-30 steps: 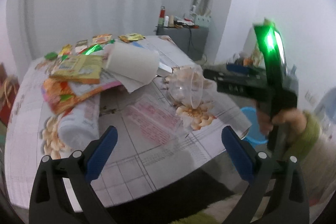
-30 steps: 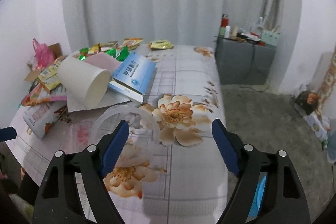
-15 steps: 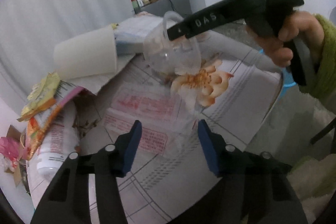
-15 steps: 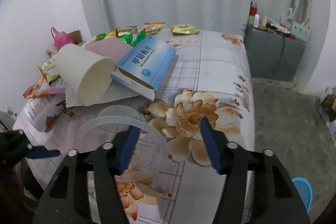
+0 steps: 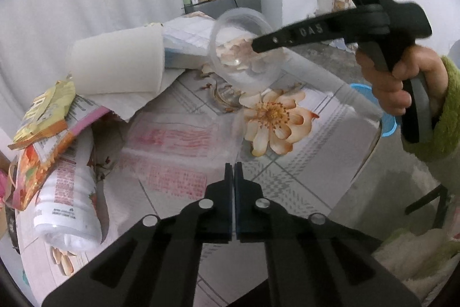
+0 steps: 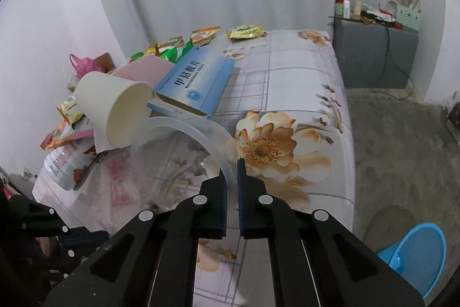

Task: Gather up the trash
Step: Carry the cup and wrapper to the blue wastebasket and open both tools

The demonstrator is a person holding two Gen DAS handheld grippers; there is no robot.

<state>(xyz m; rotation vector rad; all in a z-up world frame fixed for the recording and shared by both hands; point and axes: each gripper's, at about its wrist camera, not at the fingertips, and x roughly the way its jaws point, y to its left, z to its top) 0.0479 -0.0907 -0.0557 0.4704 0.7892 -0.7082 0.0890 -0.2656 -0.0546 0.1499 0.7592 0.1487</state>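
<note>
A table covered with a flower-printed cloth (image 6: 290,94) stands before a pale curtain, with a grey cabinet (image 6: 376,53) in the corner and a blue bin (image 6: 417,258) on the floor beside the table. Trash lies heaped on the cloth: a white paper cup (image 6: 115,108) on its side, a blue box (image 6: 195,82) leaning against it, snack wrappers (image 5: 43,117) and a white printed packet (image 5: 72,206). The right gripper (image 6: 233,163) is clamped on the rim of a clear plastic cup (image 6: 184,154), which sits tipped, its mouth toward the camera, just in front of the paper cup. In the left wrist view that clear cup is pinched at its rim by the black finger. The left gripper (image 5: 233,166) has its jaws pressed together on the edge of a thin transparent wrapper (image 5: 172,160) with red print lying flat on the cloth
</note>
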